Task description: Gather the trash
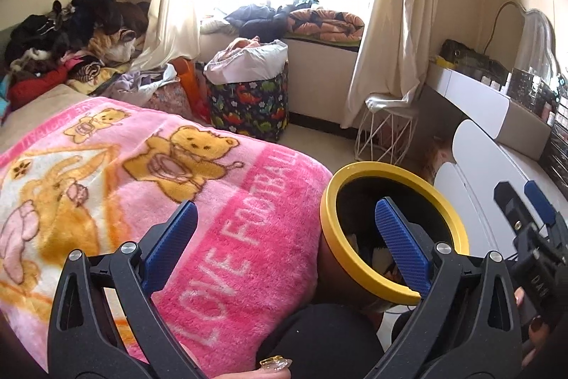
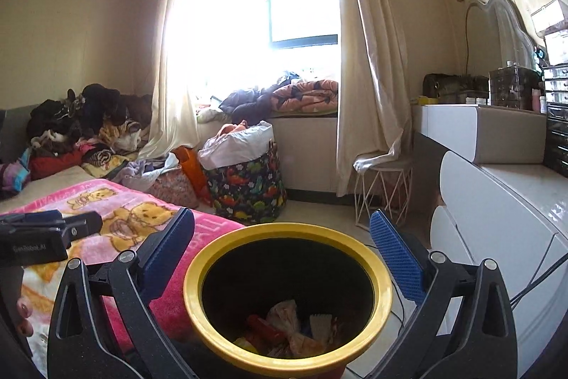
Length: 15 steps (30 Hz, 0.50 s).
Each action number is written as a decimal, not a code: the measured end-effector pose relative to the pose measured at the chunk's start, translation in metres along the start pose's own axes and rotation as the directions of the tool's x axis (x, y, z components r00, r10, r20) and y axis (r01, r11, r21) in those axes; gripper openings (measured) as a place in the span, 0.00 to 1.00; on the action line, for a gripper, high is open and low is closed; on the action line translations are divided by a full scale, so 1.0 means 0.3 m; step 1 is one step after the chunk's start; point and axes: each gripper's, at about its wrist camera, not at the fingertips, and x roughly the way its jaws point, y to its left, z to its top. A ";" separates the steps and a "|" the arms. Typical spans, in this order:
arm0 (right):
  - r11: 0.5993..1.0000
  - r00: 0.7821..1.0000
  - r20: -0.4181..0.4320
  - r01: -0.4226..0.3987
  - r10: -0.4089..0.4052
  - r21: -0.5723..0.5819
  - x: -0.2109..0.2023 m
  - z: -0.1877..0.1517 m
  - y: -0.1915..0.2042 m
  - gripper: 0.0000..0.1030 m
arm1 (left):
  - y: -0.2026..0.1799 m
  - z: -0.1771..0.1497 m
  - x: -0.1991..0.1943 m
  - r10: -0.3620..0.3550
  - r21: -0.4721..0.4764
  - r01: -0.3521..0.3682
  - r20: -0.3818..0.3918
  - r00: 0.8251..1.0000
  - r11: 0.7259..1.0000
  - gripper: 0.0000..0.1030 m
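A round trash bin with a yellow rim (image 2: 385, 301) stands on the floor beside the bed. Inside it lie several pieces of trash (image 2: 291, 331), among them crumpled wrappers and something red. My right gripper (image 2: 282, 245) is open and empty, held just above the bin's mouth. My left gripper (image 1: 284, 235) is open and empty, over the edge of the pink blanket (image 1: 117, 162), with the bin (image 1: 328, 226) to its right. The right gripper also shows at the right edge of the left wrist view (image 1: 532, 212).
A pink bear blanket covers the bed (image 2: 117, 215). Clothes are piled at the bed's head (image 2: 81, 126). A dinosaur-print basket (image 2: 248, 187) stands by the window. A white wire stool (image 2: 383, 190) and a white dresser (image 2: 497, 201) stand on the right.
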 end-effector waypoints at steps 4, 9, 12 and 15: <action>1.000 1.000 -0.012 0.009 -0.009 0.005 0.004 -0.011 -0.002 0.94 | -0.004 -0.014 0.006 -0.001 0.004 0.001 -0.007 1.000 1.000 0.89; 1.000 1.000 -0.011 0.017 -0.017 0.016 0.001 -0.014 -0.006 0.94 | -0.010 -0.021 0.006 -0.003 0.008 0.003 -0.009 1.000 1.000 0.89; 1.000 1.000 -0.011 0.018 -0.018 0.019 -0.003 -0.015 -0.007 0.94 | -0.013 -0.025 0.007 -0.001 0.011 0.001 -0.009 1.000 1.000 0.89; 1.000 1.000 -0.007 0.022 -0.022 0.018 -0.005 -0.015 -0.006 0.94 | -0.014 -0.023 0.006 -0.002 0.011 0.003 -0.007 1.000 1.000 0.89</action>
